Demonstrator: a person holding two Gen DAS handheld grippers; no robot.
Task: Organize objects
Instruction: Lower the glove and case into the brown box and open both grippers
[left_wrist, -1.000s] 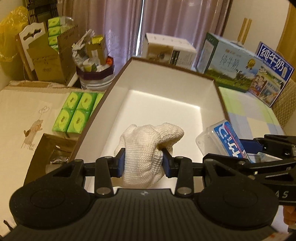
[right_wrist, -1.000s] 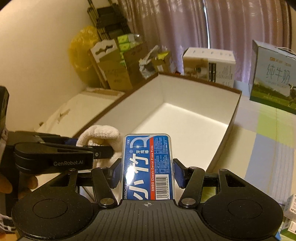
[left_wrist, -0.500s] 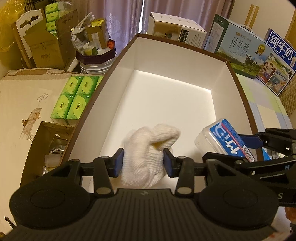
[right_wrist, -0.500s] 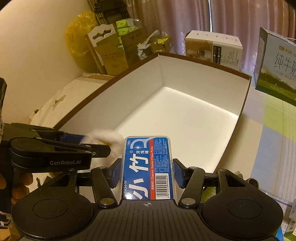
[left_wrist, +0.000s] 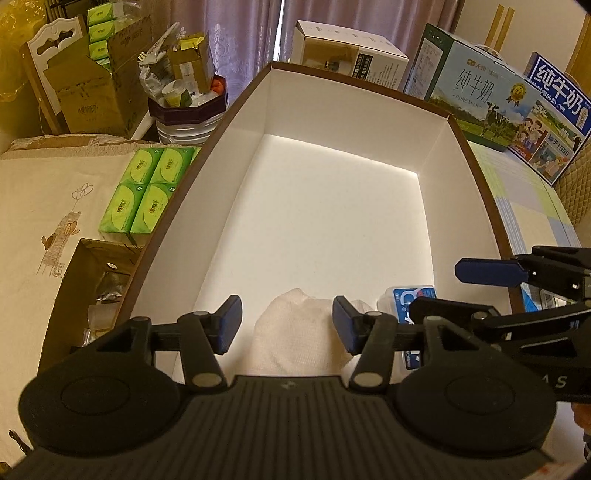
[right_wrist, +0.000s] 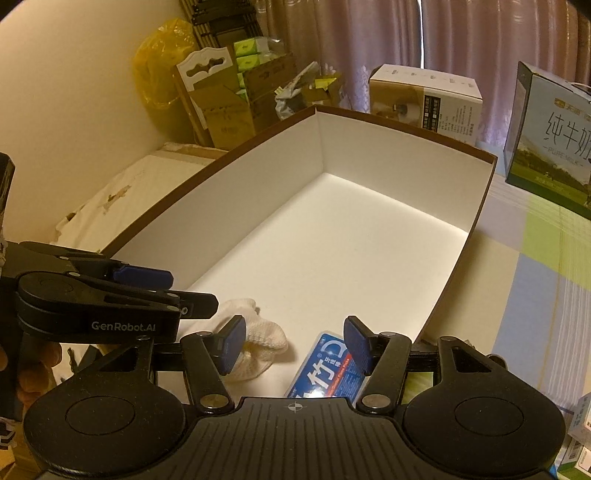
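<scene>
A large white box with a brown rim (left_wrist: 236, 107) (right_wrist: 487, 162) fills both views. A white knitted cloth (left_wrist: 295, 339) (right_wrist: 258, 343) lies on the box floor at its near end. A blue floss-pick box (left_wrist: 410, 299) (right_wrist: 325, 369) lies beside it to the right. My left gripper (left_wrist: 286, 328) is open above the cloth, its pads clear of it. My right gripper (right_wrist: 293, 343) is open above the floss-pick box. Each gripper also shows in the other's view, the right (left_wrist: 491, 273) and the left (right_wrist: 147, 280).
Green tissue packs (left_wrist: 144, 192) lie left of the box on a beige cloth. Milk cartons (left_wrist: 476, 96) (right_wrist: 554, 140) and a white carton (left_wrist: 347, 51) stand behind it. Cardboard boxes (left_wrist: 88, 88) and a full bin (left_wrist: 188, 110) stand at the back left. A checked tablecloth (right_wrist: 535, 258) lies right.
Both grippers lowered into the box and opened. The cloth and the floss-pick box dropped from the jaws onto the box floor.
</scene>
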